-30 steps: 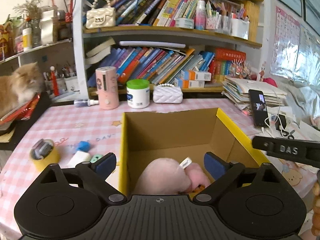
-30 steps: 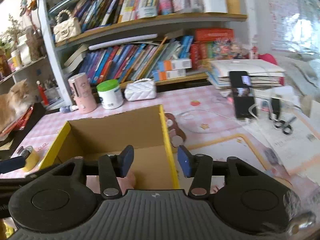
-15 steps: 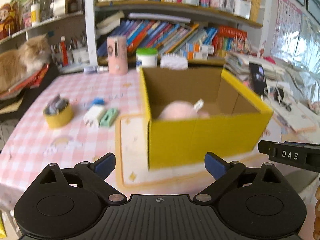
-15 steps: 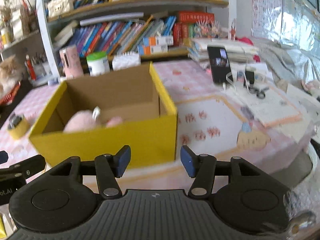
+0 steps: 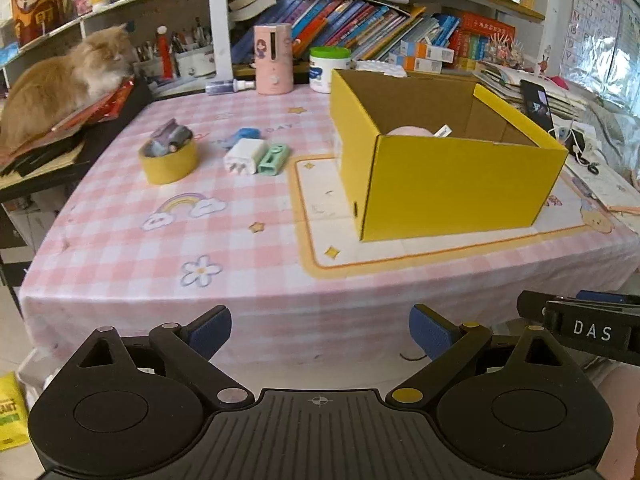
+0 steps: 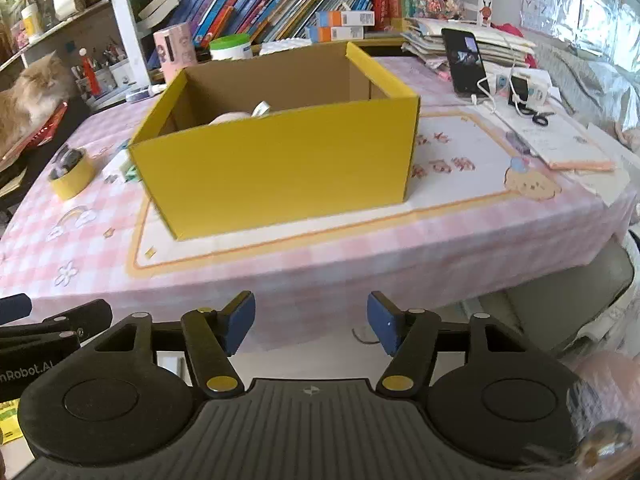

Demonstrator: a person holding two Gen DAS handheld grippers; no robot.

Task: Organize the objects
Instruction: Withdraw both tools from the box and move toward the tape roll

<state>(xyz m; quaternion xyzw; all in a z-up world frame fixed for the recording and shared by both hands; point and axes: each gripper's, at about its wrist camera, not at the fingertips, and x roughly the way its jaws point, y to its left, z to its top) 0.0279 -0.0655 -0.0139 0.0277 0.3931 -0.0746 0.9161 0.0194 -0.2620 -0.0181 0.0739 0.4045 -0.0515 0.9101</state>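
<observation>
Left gripper (image 5: 320, 332): black body, blue pads, jaws standing wide apart, nothing between them.
Left gripper pose: pointing forward and tilted downward.
Left fingertips (image 5: 210, 330): bare, touching nothing.
Right gripper (image 6: 311, 328): black body, blue pads, jaws parted and opening, nothing between them.
Right gripper pose: pointing forward and tilted downward, level with the left one.
Right fingertips (image 6: 240, 326): bare, touching nothing.
Relation: the two grippers sit side by side, each showing at the edge of the other's view.

Both grippers are black plastic with ribbed bodies, blue-padded jaws, and brass-coloured pivot screws.
</observation>
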